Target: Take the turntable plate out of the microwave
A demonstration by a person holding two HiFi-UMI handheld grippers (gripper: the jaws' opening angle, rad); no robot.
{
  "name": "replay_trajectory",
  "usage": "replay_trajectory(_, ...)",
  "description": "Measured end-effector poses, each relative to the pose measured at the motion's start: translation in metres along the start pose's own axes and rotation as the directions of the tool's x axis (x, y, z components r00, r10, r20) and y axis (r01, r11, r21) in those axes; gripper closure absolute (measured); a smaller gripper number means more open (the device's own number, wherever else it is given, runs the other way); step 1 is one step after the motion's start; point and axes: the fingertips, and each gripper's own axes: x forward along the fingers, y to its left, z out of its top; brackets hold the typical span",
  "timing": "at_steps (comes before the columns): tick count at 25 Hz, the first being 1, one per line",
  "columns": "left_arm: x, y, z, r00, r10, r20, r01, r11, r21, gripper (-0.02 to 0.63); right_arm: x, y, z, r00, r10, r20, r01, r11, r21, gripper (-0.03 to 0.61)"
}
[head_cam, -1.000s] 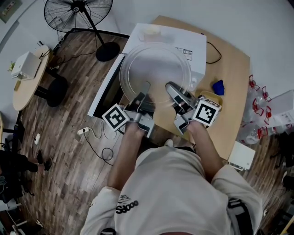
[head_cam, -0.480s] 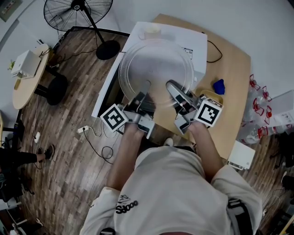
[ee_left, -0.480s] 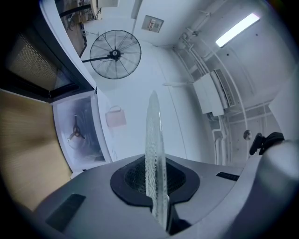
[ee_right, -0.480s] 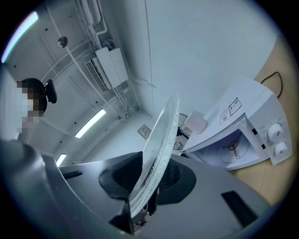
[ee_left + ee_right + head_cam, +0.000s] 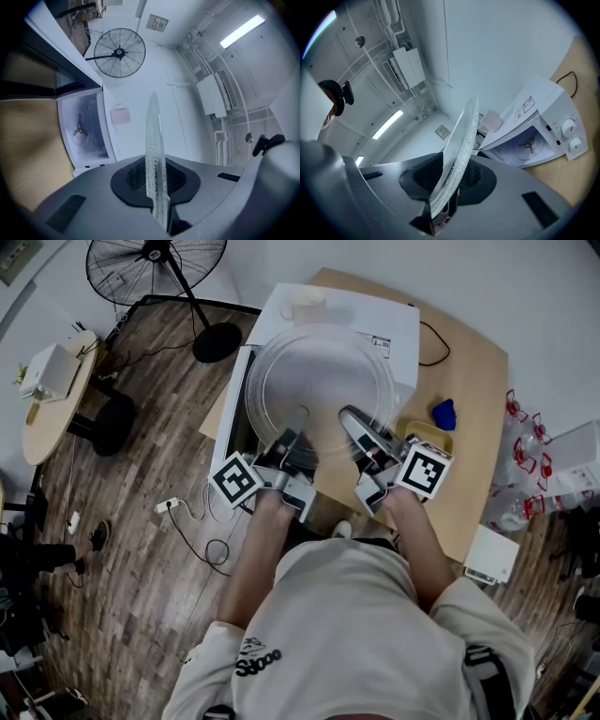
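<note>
The round clear glass turntable plate is out of the microwave and hangs in front of its open cavity. My left gripper is shut on the plate's near rim at the left. My right gripper is shut on the near rim at the right. In the left gripper view the plate's edge runs up between the pads of the left gripper. The right gripper view shows the plate tilted, clamped in the right gripper. Behind it the cavity with its roller ring stands open.
The microwave stands on a wooden table with its door swung open to the left. A cup sits on top of it. A blue object lies to the right. A floor fan stands beyond.
The plate and both grippers stay almost where they were; the plate sits a touch higher in the view than a second ago.
</note>
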Motion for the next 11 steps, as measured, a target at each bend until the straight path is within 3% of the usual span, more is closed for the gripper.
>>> replay_trajectory(11, -0.009, 0.01, -0.001, 1.0, 0.017, 0.012, -0.017, 0.999, -0.036, 0.577, 0.0, -0.005, -0.012, 0.999, -0.024, -0.021, 0.024, 1.0, 0.015, 0.506)
